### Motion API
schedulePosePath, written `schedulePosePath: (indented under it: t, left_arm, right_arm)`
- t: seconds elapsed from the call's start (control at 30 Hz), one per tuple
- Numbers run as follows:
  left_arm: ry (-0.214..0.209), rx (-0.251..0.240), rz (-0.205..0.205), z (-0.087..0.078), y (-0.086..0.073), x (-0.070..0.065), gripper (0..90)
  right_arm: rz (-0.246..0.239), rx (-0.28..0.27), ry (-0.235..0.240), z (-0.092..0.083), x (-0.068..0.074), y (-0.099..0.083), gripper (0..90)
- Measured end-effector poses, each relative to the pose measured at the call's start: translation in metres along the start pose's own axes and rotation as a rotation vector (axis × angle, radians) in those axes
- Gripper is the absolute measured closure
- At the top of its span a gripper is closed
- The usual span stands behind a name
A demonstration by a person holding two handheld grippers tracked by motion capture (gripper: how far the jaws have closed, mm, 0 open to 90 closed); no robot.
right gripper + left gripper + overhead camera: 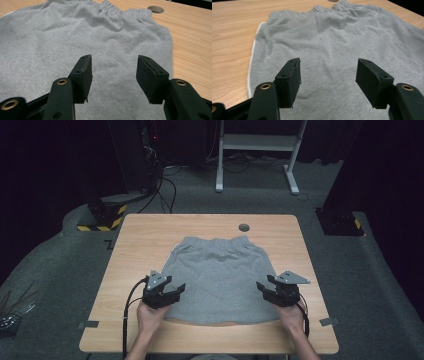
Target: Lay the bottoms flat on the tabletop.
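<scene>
wooden tabletop [140,232] in a dark room, bearing one pair of grey shorts [220,275] spread flat at its middle, elastic waistband toward the far edge, hem toward the person. left hand-held gripper [172,291] at the shorts' left hem side and right hand-held gripper [265,290] at the right, each with jaws apart over the fabric, nothing held. step judged: approach before a grasp, likely for folding; next move calls for lowering both onto the cloth edges and closing.

Shorts [220,275] lie on table [145,235] (waistband farthest).
</scene>
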State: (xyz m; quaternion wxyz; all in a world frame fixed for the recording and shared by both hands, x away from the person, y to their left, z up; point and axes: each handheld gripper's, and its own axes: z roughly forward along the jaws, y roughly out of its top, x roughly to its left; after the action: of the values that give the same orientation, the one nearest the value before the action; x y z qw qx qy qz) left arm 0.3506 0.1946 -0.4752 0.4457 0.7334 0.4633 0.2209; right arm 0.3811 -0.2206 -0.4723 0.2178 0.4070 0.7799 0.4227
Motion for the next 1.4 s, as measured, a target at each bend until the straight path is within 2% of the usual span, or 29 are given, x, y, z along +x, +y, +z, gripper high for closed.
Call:
schedulePosePath:
  t: [0.5, 0.57, 0.73, 1.0, 1.4]
  left_arm:
    - [0.034, -0.037, -0.047, -0.021, -0.003, 0.019, 36.2]
    - [0.058, -0.035, -0.037, -0.023, -0.004, 0.021, 35.2]
    - [0.077, -0.035, -0.047, -0.029, -0.007, 0.026, 34.5]
    - [0.109, -0.048, -0.074, -0.038, -0.013, 0.04, 33.4]
    - [0.176, -0.025, -0.121, -0.042, -0.028, 0.062, 33.2]
  right_arm:
    - [0.053, -0.037, -0.047, -0.018, -0.019, -0.01, 46.6]
    - [0.058, -0.035, -0.052, -0.019, -0.021, -0.011, 46.6]
    - [0.081, -0.045, -0.073, -0.025, -0.028, -0.015, 46.8]
    - [0.106, -0.042, -0.106, -0.032, -0.038, -0.023, 47.0]
    - [0.148, -0.011, -0.168, -0.036, -0.056, -0.04, 47.3]
